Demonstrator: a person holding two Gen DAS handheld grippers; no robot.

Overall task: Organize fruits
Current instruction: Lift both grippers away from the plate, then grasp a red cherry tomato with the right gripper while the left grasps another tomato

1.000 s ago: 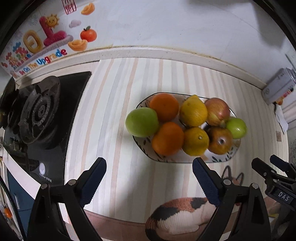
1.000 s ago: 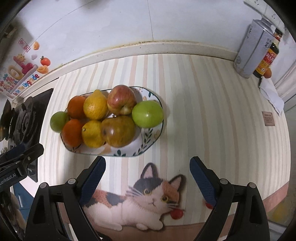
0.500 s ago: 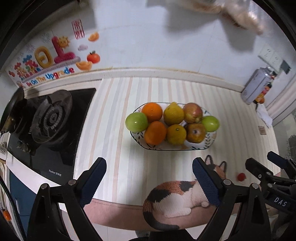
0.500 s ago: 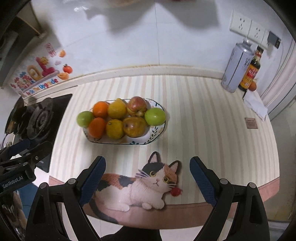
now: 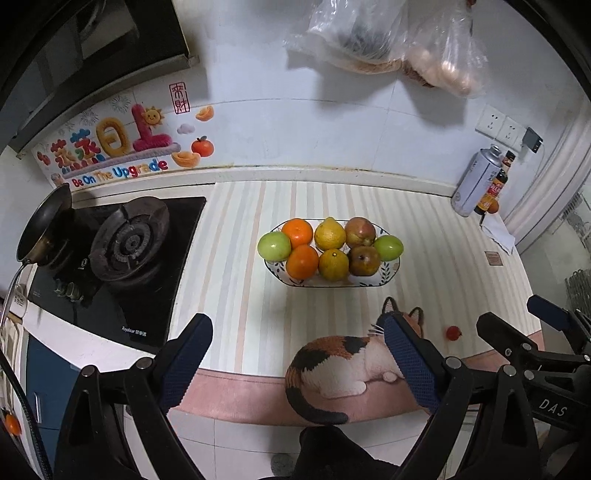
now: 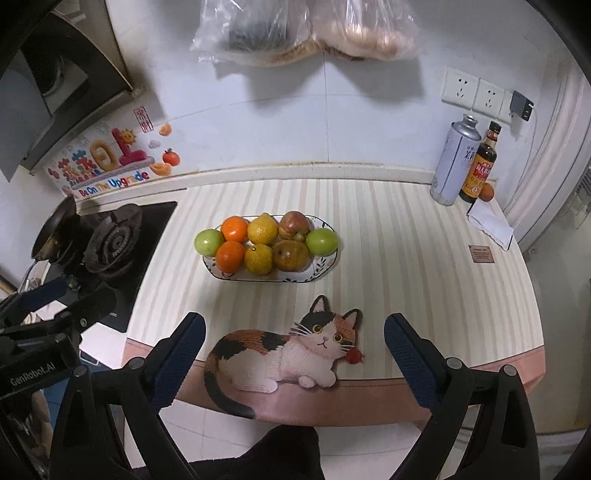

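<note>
An oval patterned plate (image 5: 388, 275) (image 6: 325, 264) on the striped counter holds several fruits in two rows: a green apple (image 5: 274, 246) (image 6: 208, 242) at the left end, two oranges (image 5: 302, 261) (image 6: 230, 256), two yellow lemons (image 5: 330, 234) (image 6: 262, 231), two red-brown apples (image 5: 364, 260) (image 6: 291, 255) and a green apple (image 5: 388, 248) (image 6: 322, 241) at the right end. My left gripper (image 5: 297, 358) is open and empty, held back off the counter's front edge. My right gripper (image 6: 293, 354) is open and empty, also held back over the front edge.
A gas stove (image 5: 122, 251) with a pan (image 5: 44, 221) stands at the left. A cat-shaped mat (image 6: 288, 350) lies at the counter's front. A spray can (image 6: 452, 162) and a sauce bottle (image 6: 480, 166) stand at the back right. Plastic bags (image 6: 306, 29) hang on the wall.
Both grippers have pulled back and up from the plate; the fruits look smaller and farther away. The fruits have not moved.
</note>
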